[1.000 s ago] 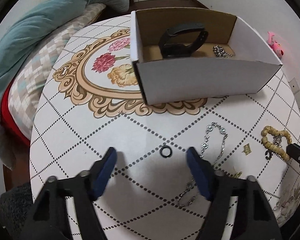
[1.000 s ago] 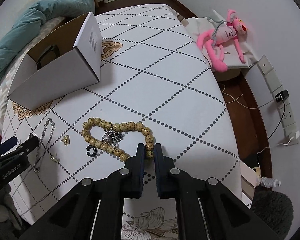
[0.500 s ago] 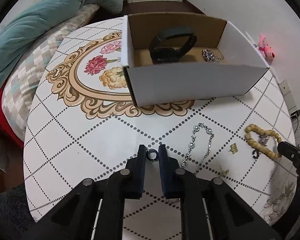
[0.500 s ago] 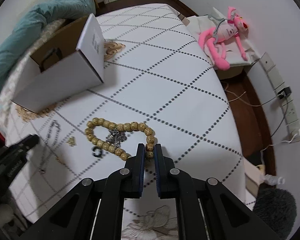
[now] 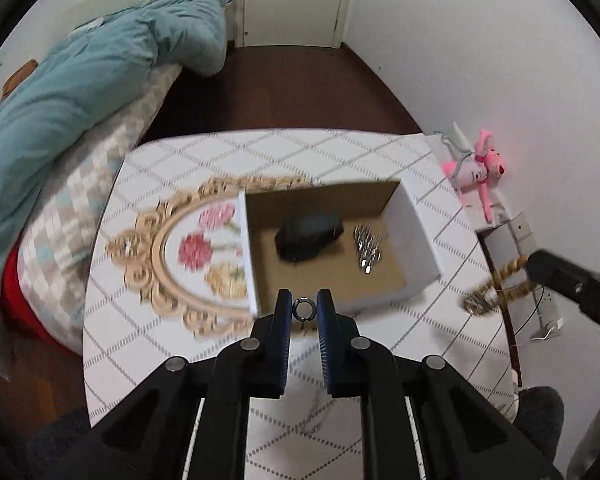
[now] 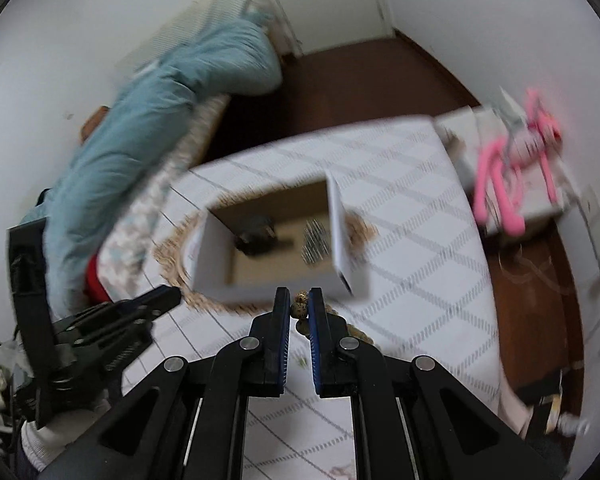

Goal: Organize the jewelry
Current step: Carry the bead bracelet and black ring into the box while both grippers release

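Observation:
My left gripper (image 5: 303,309) is shut on a small dark ring (image 5: 303,309) and holds it in the air just before the near wall of the open white cardboard box (image 5: 418,236). Inside the box lie a black band (image 5: 309,236) and a silver chain (image 5: 366,249). My right gripper (image 6: 299,309) is shut on a string of tan wooden beads (image 6: 300,309), lifted off the table; the beads hang from it in the left wrist view (image 5: 504,280). The box also shows in the right wrist view (image 6: 340,236), beyond the fingertips.
The round white table (image 5: 148,320) has a dotted diamond pattern and a gold-framed flower print (image 5: 204,248). A bed with a teal duvet (image 5: 80,92) stands to the left. A pink plush toy (image 5: 480,168) lies on a stand to the right.
Both grippers have risen from the table and moved toward the box. The left carries the ring it closed on; the right has lifted the bead string off the table.

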`<state>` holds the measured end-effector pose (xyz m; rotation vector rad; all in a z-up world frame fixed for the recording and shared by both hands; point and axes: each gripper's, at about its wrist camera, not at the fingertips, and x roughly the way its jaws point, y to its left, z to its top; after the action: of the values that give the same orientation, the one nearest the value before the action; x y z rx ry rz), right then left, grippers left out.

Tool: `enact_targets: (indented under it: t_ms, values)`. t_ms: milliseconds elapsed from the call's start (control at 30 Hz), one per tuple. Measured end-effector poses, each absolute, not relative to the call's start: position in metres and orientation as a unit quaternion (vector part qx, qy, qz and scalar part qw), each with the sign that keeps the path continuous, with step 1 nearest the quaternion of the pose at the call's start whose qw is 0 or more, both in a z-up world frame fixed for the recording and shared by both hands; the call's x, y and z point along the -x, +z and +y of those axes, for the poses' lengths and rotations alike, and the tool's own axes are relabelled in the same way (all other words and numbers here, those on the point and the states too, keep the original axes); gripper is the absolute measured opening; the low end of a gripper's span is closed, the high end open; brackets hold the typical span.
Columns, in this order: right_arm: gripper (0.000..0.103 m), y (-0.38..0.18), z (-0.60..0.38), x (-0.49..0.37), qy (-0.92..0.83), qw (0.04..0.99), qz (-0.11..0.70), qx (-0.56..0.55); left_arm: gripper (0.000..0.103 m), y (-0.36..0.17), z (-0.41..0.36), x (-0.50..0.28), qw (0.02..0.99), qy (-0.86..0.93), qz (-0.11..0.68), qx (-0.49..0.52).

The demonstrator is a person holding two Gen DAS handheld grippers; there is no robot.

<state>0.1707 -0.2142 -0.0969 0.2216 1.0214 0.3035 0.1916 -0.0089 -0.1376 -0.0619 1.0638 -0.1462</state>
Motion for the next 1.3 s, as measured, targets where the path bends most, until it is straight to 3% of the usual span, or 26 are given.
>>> enact_targets:
  t_ms: [200,767,833,900,933,967,1033,1133,1233,1267,1300]
  values:
    - [0.01,-0.077,-0.189,-0.216,0.16,0.86,0.476,-0.089,0.01,-0.141,-0.004,-0.228,0.848,-0.073,0.523,0.045]
    - [0.01,-0.155,-0.165,-0.275,0.207,0.778,0.571,-0.157,0.014,-0.166,0.015,-0.269,0.8,-0.078,0.584,0.117]
    - [0.01,-0.166,-0.167,-0.279,0.21,0.76,0.59,-0.177,0.026,-0.166,0.019,-0.27,0.8,-0.072,0.583,0.123]
    - [0.01,-0.177,-0.171,-0.28,0.2,0.749,0.605,-0.182,0.069,-0.164,0.023,-0.268,0.803,-0.062,0.58,0.121]
    - [0.015,-0.179,-0.172,-0.279,0.196,0.748,0.608,-0.18,0.074,-0.164,0.024,-0.267,0.806,-0.056,0.578,0.119]
    - [0.022,-0.182,-0.174,-0.279,0.188,0.748,0.612,-0.175,0.075,-0.163,0.026,-0.266,0.808,-0.053,0.574,0.12]
    - [0.051,-0.183,-0.178,-0.277,0.179,0.754,0.608,-0.171,0.075,-0.163,0.027,-0.265,0.81,-0.041,0.574,0.111]
    - [0.053,-0.177,-0.179,-0.273,0.151,0.777,0.596,-0.132,0.077,-0.166,0.029,-0.26,0.816,-0.02,0.571,0.089]
    - [0.055,-0.171,-0.18,-0.269,0.123,0.796,0.585,-0.091,0.089,-0.171,0.03,-0.254,0.821,-0.001,0.566,0.071]
    - [0.057,-0.17,-0.178,-0.265,0.109,0.806,0.579,-0.066,0.092,-0.173,0.03,-0.252,0.824,0.005,0.564,0.062]
    - [0.066,-0.168,-0.177,-0.264,0.1,0.81,0.575,-0.05,0.099,-0.175,0.03,-0.25,0.826,0.011,0.561,0.053]
